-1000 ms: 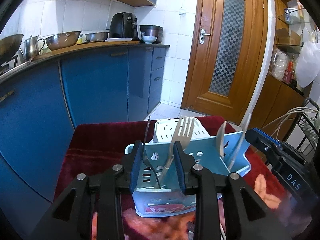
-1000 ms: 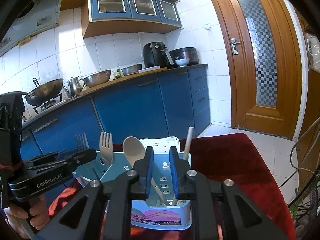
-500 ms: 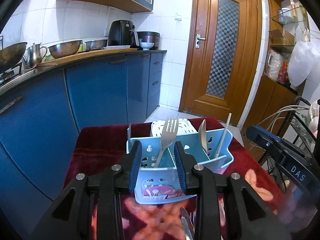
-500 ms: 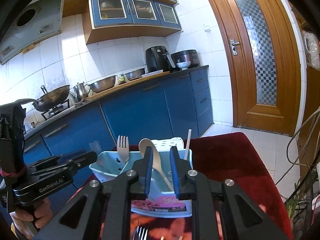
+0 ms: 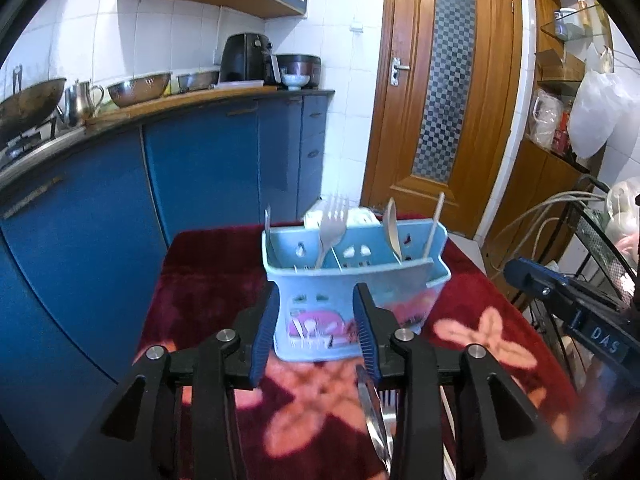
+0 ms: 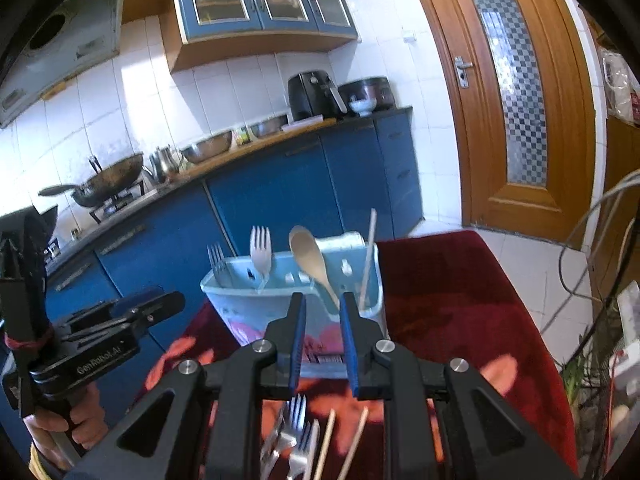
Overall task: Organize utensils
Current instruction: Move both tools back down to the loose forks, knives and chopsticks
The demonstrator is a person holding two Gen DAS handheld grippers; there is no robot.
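A light-blue caddy is shown standing on the red-clothed table, already loaded with a pale fork, a metal fork, a wooden spoon and a chopstick, while loose forks and chopsticks are left on the cloth. Nothing is held by the left gripper, whose jaws have just been opening, nor by the narrowly parted right gripper. Compared with the earlier frames, the caddy is seen farther from both grippers.

Light-blue caddy on a dark-red cloth with pink flowers; blue cabinets behind.
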